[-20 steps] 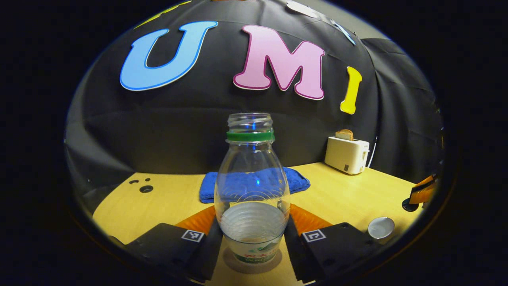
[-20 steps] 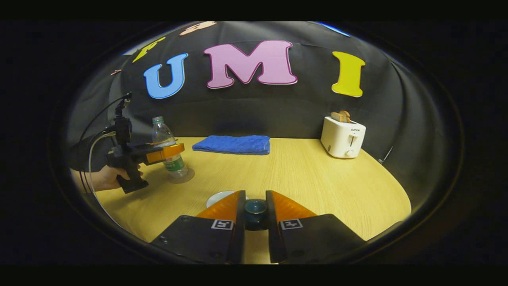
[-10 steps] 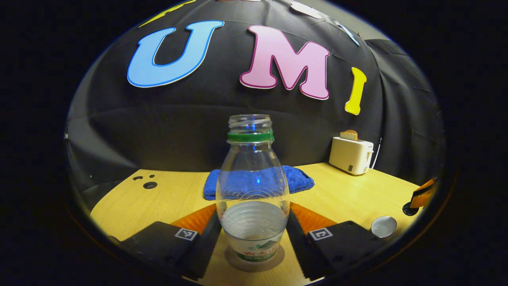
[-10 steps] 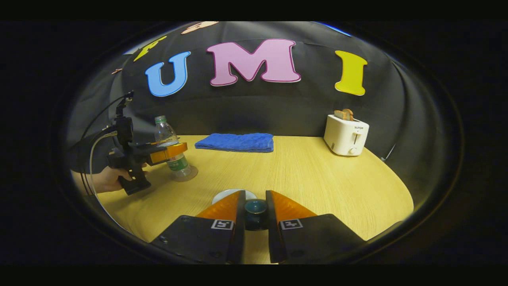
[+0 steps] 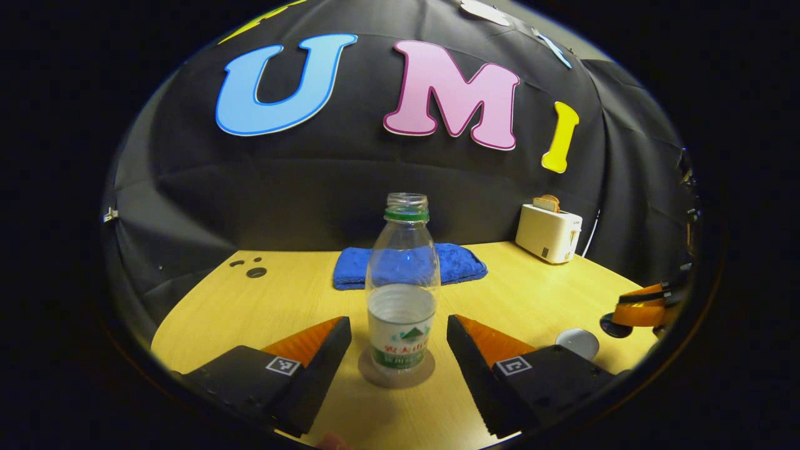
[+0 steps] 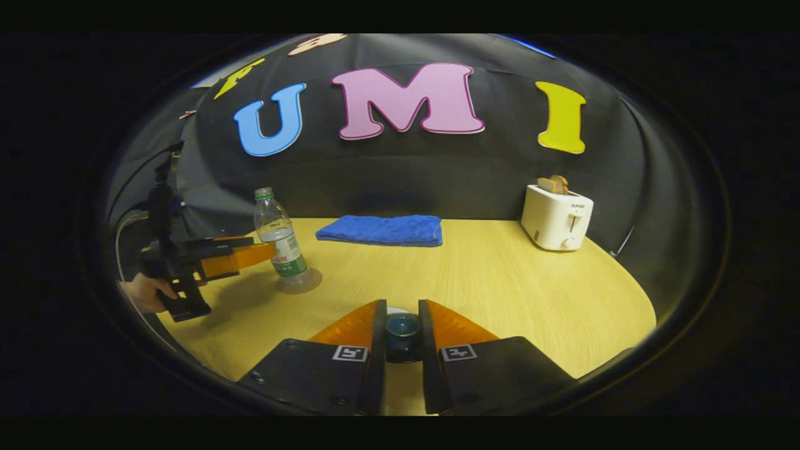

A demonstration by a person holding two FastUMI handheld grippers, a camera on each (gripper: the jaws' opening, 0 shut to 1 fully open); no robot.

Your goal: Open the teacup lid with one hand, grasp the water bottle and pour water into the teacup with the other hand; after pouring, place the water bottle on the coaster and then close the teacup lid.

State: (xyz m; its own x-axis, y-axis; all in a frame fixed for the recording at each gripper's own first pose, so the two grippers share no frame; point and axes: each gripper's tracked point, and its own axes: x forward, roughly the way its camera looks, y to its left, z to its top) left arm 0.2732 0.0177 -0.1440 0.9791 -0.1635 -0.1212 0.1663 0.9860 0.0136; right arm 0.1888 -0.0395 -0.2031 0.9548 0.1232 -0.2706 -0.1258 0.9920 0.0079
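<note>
The left hand-held gripper (image 5: 399, 334) stands wide open, its two fingers spread on either side of the water bottle (image 5: 402, 289) without touching it; in the right gripper view this same hand-held gripper (image 6: 265, 250) is seen held by a hand (image 6: 145, 292), just beside the bottle (image 6: 279, 240). The right hand-held gripper (image 6: 402, 325) is closed on the teacup lid (image 6: 402, 333), a small dark round piece pinched between both fingers. In the left gripper view the open teacup (image 5: 577, 342), pale inside, sits on the desk (image 5: 294, 300) near the right edge, below that far hand-held gripper (image 5: 644, 307). The bottle stands upright on the round brownish coaster (image 5: 396, 375); it is clear plastic, uncapped, with a green ring under the neck, water filling roughly its lower third, and a white and green label whose print is too small to read. The desk is pale yellow wood grain with a rounded edge and a few dark holes (image 5: 255, 272) at its far left. A folded blue towel (image 5: 409, 263) lies at the back of it, and a white toaster (image 6: 556, 216) with toast in its slots stands at the right; the small writing on its front cannot be made out. Black cloth (image 6: 400, 175) hangs as the booth's wall behind.
</note>
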